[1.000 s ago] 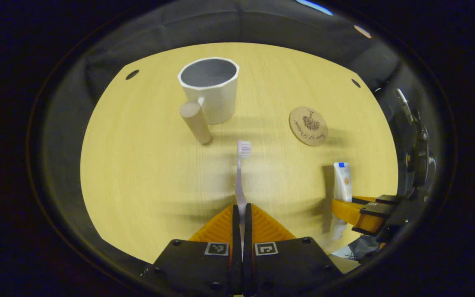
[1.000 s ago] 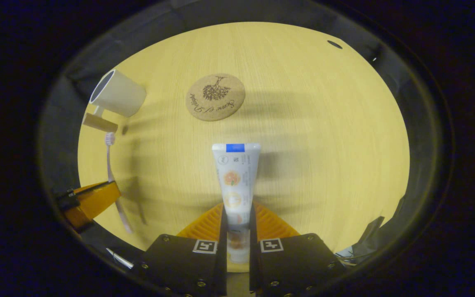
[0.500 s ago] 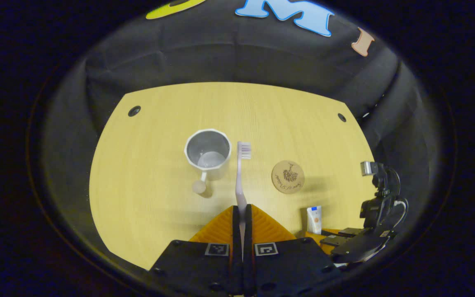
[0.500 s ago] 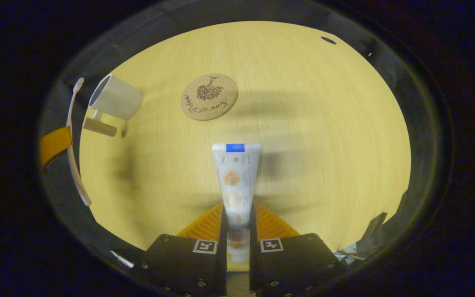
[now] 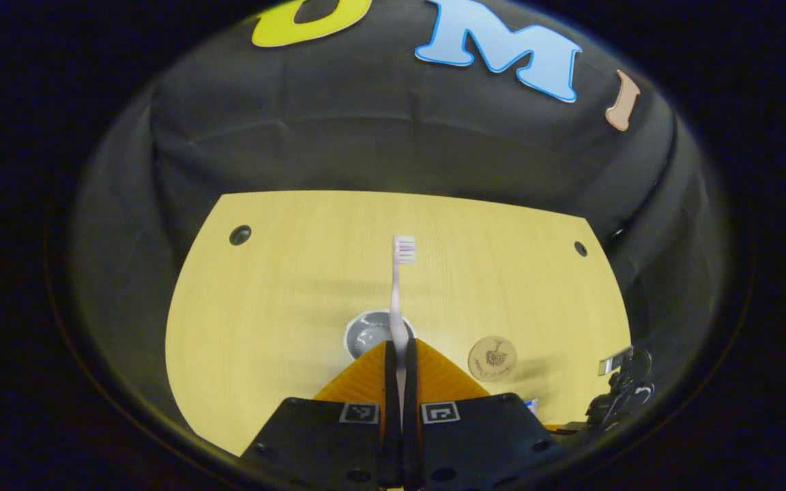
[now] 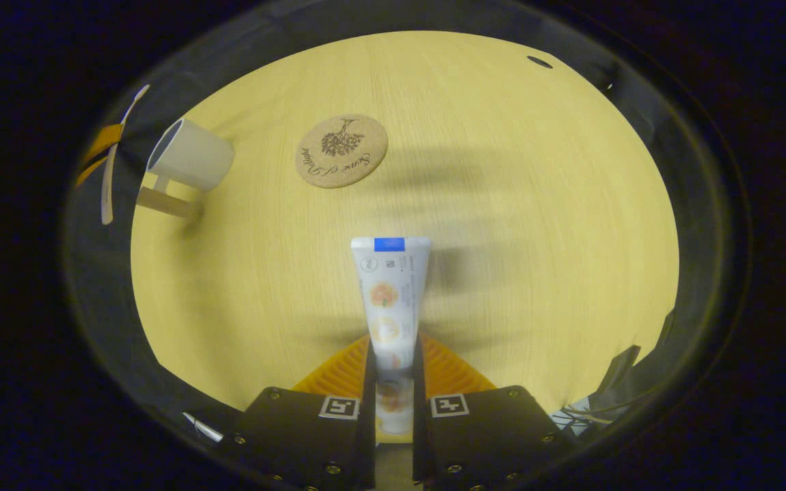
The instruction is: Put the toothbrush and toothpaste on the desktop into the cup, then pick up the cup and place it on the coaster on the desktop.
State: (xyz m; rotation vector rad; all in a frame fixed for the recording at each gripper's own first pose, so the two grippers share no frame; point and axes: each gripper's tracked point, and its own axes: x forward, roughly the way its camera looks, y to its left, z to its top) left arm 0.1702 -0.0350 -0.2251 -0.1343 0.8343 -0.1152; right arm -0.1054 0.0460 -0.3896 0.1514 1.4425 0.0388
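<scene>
Toothbrush [image 5: 400,293], clamped in the left gripper [image 5: 400,354], now rises higher above the cup [image 5: 368,334] at lower centre; right gripper [image 6: 393,354] still grips the toothpaste [image 6: 389,293], coaster [image 6: 342,151] upper left.

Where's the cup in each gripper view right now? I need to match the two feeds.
Left gripper view: cup low centre, seen from above, just behind the gripper's fingers.
Right gripper view: cup upper left, standing on the desktop.
Shared landmark: the round coaster, beside the cup.
</scene>
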